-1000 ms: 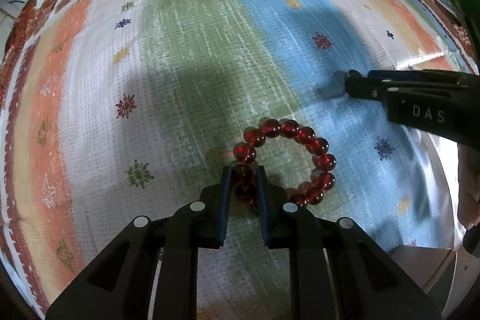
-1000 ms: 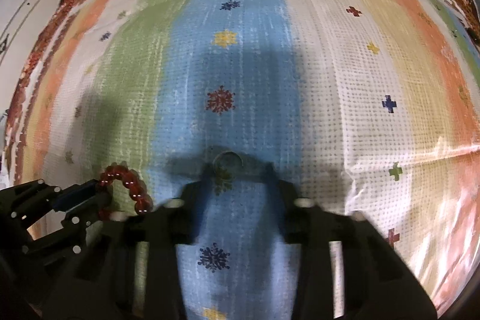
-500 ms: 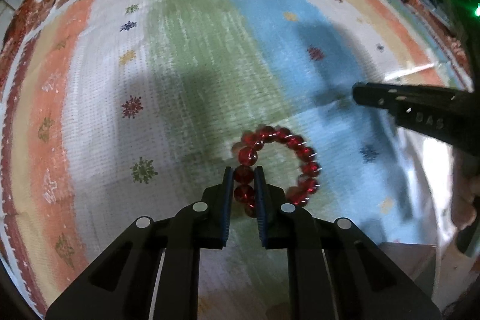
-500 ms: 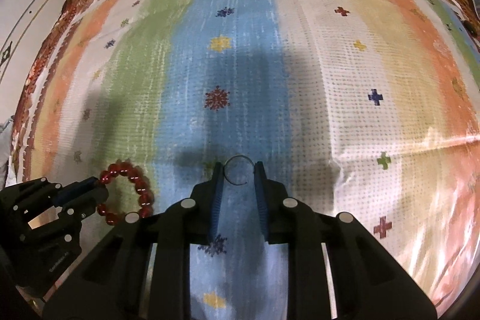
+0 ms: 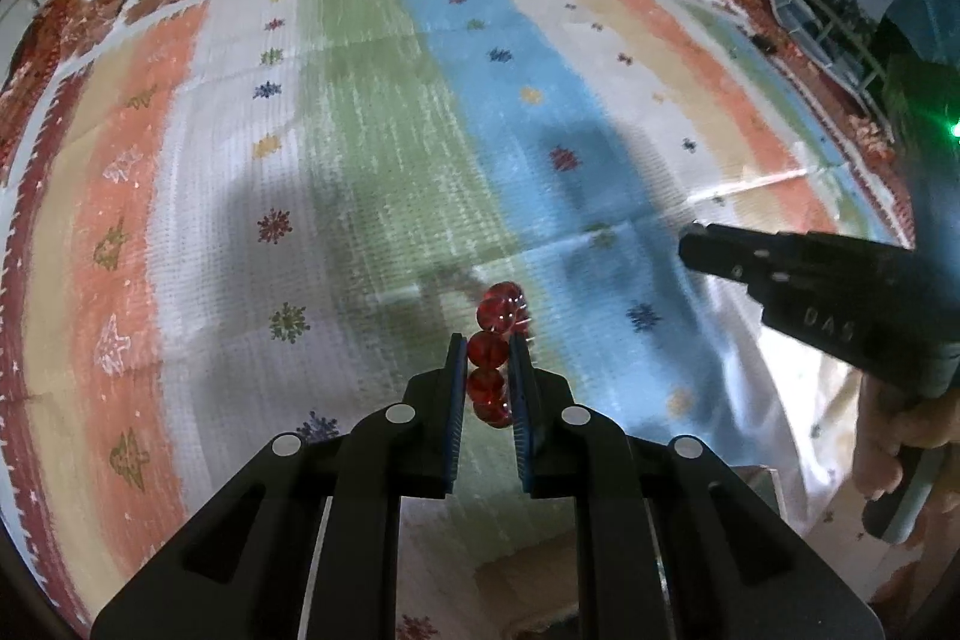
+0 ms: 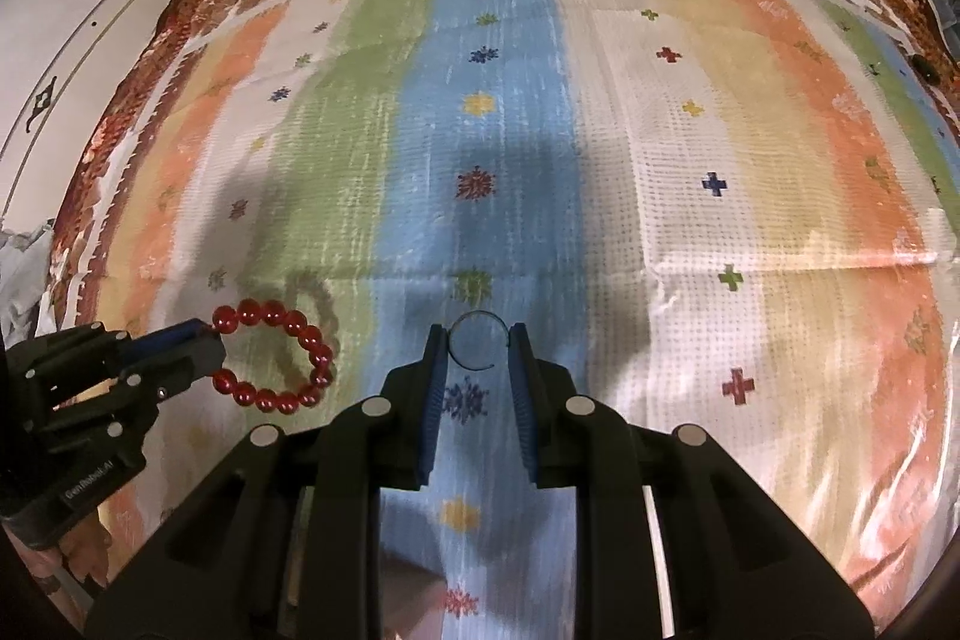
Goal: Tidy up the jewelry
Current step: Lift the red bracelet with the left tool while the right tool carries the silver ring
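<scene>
In the left wrist view, the left claw (image 5: 487, 370) is clenched on a red bead bracelet (image 5: 493, 340), seen edge-on above the striped cloth (image 5: 372, 142). The right claw (image 5: 690, 244) reaches in from the right.

In the right wrist view, the right claw (image 6: 478, 349) grips a thin wire ring (image 6: 478, 347) between its pads over the blue stripe. The bracelet (image 6: 282, 358) hangs as a loop from the left claw (image 6: 204, 352) at lower left.

**Right cam: ring pinched, bracelet hanging at 8 o'clock**

The right gripper (image 6: 478, 347) has its blue pads on either side of a thin metal ring (image 6: 478, 347), squeezing it over the blue stripe of the striped cloth (image 6: 660, 160). Over at 8 o'clock the left gripper (image 6: 201, 349) grips a red bead bracelet (image 6: 282, 355), its loop dangling open.
</scene>
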The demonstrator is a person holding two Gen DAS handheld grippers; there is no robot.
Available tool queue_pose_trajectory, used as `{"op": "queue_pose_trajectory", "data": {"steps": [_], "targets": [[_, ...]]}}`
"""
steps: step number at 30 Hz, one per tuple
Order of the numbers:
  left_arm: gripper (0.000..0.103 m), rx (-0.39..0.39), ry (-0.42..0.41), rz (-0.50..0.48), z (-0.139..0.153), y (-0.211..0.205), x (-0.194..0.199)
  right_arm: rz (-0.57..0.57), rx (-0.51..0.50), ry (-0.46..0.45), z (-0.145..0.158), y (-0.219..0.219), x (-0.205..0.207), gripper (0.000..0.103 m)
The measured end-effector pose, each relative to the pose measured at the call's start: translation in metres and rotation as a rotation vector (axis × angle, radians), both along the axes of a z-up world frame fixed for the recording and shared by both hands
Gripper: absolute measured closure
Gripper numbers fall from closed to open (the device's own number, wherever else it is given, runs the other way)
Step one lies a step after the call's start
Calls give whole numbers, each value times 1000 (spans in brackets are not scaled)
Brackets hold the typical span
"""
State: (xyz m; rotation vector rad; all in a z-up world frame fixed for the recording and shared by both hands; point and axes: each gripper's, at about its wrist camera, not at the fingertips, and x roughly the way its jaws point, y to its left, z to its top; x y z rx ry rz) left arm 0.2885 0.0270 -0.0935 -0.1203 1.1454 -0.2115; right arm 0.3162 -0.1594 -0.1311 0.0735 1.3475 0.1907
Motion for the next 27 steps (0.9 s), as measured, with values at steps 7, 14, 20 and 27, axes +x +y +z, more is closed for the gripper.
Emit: {"op": "queue_pose_trajectory", "data": {"steps": [7,14,20,27], "targets": [[90,-35,-49,11,22,0,-18,14,32,-50,31,4,-15,81],[90,-68,-102,22,43,4,-35,35,56,-80,51,6,-40,81],[90,-106,-157,31,61,5,-56,56,89,-116,71,7,-63,81],[90,-110,-207,-3,76,-9,-81,93,97,-142,84,12,-87,81]]}}
